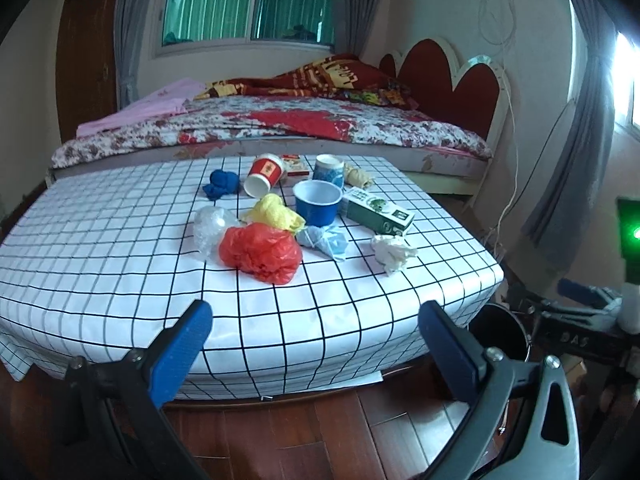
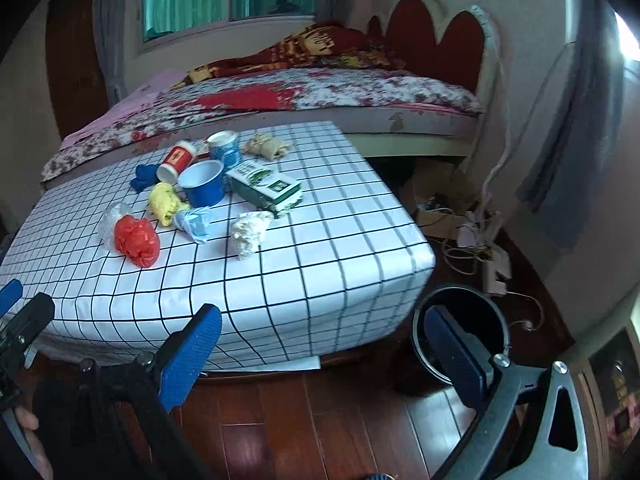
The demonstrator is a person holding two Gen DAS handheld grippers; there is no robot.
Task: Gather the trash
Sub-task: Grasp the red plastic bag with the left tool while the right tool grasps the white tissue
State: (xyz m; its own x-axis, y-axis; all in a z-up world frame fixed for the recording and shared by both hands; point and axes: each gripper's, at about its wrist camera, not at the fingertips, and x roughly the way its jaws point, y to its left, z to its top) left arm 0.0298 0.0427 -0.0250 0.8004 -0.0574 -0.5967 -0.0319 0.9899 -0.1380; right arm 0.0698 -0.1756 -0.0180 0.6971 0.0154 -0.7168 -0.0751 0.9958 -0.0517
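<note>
A bed (image 1: 280,128) with a floral cover stands directly behind the tabletop (image 1: 100,240), which carries a white grid-patterned cloth. The trash lies clustered toward the far middle of the tabletop: a red plastic bag (image 1: 260,254), a clear plastic wrap (image 1: 210,232) touching its left side, a yellow bag (image 1: 274,212), a blue bowl (image 1: 318,202), a red paper cup (image 1: 264,176) on its side, a blue cloth ball (image 1: 220,184), a green carton (image 1: 378,212), a blue face mask (image 1: 326,240) and a crumpled white tissue (image 1: 392,252).

The left hand-held gripper (image 1: 316,340) is released, jaws spread wide, held off the near edge of the tabletop, well apart from the trash. The right hand-held gripper (image 2: 320,344) is likewise released and empty, low beside the near right corner.

A black bin (image 2: 464,332) stands on the wooden floor (image 2: 320,420) just off that corner, behind the right finger. Cables (image 2: 472,240) litter the floor beyond. The near half of the tabletop is bare cloth.
</note>
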